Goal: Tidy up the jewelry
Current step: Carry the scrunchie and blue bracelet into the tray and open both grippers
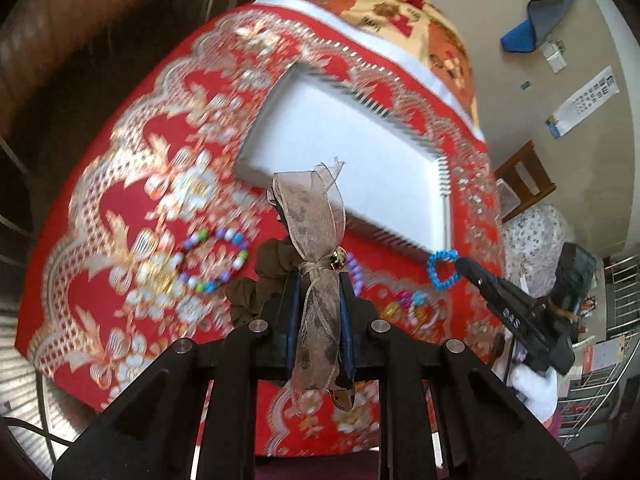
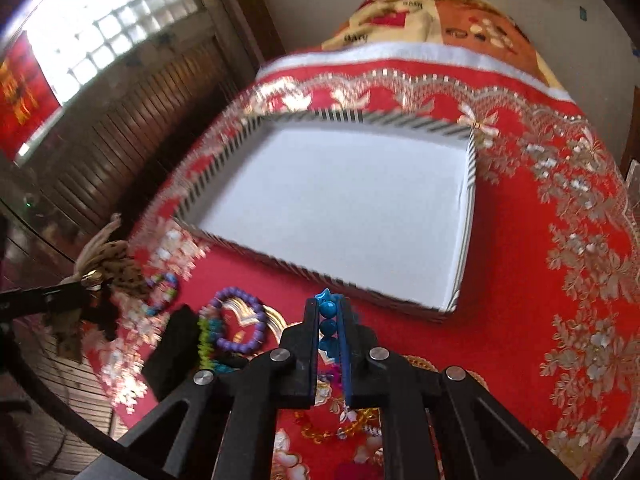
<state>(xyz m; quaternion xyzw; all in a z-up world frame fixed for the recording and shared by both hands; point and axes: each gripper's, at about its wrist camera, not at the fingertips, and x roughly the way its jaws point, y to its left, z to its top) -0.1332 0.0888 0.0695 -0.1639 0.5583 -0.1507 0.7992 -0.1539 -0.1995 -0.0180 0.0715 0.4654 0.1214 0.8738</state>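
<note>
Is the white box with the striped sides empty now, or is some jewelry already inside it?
Empty. The white box shows only its bare white floor in both views; the purple bracelet lies outside on the red cloth.

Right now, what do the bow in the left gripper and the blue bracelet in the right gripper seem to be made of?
Bow: sheer organza-like ribbon, beige; the tray shows through it.
Blue bracelet: glossy round beads, probably plastic or glass; they carry small highlights.
</note>
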